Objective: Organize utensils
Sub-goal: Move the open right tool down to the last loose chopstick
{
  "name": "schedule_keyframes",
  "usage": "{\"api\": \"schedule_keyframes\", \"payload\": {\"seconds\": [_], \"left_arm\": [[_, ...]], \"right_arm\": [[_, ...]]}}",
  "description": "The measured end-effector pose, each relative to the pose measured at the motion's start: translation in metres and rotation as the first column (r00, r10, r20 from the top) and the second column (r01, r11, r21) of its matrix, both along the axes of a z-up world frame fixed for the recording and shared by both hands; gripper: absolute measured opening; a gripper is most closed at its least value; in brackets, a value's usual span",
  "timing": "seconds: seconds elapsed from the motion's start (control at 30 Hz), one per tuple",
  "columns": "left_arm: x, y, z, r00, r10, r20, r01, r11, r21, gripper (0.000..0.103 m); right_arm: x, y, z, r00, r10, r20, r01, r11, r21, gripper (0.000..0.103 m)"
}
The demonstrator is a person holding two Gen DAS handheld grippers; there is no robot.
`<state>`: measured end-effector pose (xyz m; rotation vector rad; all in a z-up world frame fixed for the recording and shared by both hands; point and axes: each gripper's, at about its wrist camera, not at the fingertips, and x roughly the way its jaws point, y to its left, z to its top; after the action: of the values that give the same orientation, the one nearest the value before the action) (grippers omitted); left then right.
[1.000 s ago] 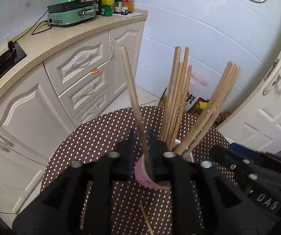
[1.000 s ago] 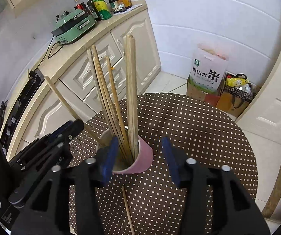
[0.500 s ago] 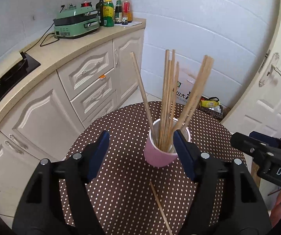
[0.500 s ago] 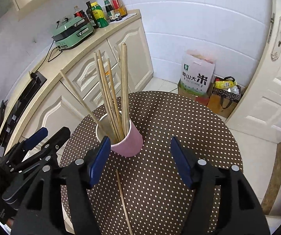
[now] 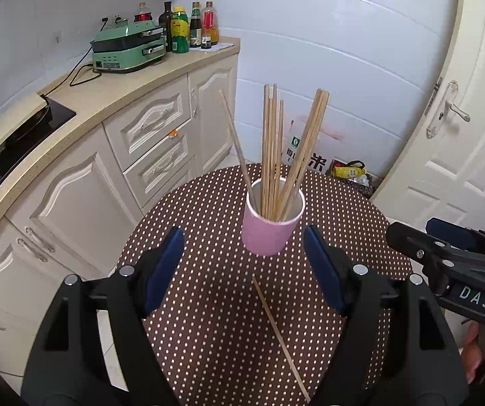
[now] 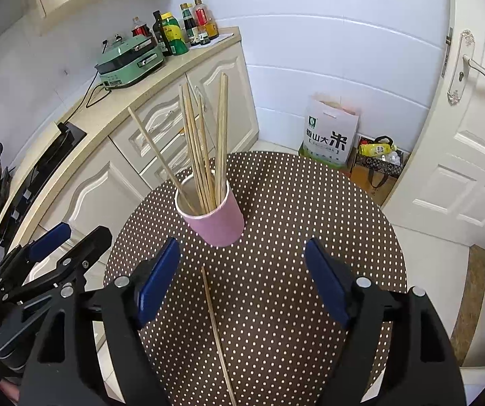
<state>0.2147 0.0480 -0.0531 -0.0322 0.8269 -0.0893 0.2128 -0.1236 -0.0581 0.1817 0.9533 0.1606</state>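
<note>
A pink cup (image 5: 269, 233) (image 6: 220, 221) stands upright on a round brown table with white dots (image 5: 208, 321) (image 6: 293, 209). Several wooden chopsticks (image 5: 271, 149) (image 6: 205, 149) stick up out of it. One more chopstick (image 5: 279, 335) (image 6: 217, 331) lies flat on the cloth, nearer to me than the cup. My left gripper (image 5: 242, 267) hangs above the table short of the cup, its jaws opening with nothing between them. My right gripper (image 6: 242, 270) also hangs back from the cup, jaws opening and empty. Each gripper shows at the edge of the other's view.
A beige counter with cabinets (image 5: 147, 128) runs along the left, bearing a green appliance (image 5: 127, 47) and several bottles (image 5: 188, 27). A rice bag (image 6: 330, 132) and a small box of bottles (image 6: 377, 159) sit on the floor behind the table. A white door (image 6: 462, 128) stands at the right.
Both grippers have pulled back and up from the cup and their jaws have spread. The left one let go of a chopstick that now leans in the cup.
</note>
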Motion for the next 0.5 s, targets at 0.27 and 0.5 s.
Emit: {"api": "schedule_keyframes", "payload": {"seconds": [0.27, 0.5], "left_arm": [[-0.023, 0.009, -0.022, 0.996, 0.06, -0.066, -0.059, 0.998, 0.007, 0.073], [-0.035, 0.016, -0.041, 0.987, 0.098, -0.127, -0.096, 0.995, 0.021, 0.073]], "right_arm": [[-0.011, 0.008, -0.025, 0.995, 0.066, -0.076, -0.068, 0.997, -0.028, 0.076], [-0.017, 0.016, -0.047, 0.985, 0.109, -0.134, -0.116, 0.992, -0.043, 0.076]]}}
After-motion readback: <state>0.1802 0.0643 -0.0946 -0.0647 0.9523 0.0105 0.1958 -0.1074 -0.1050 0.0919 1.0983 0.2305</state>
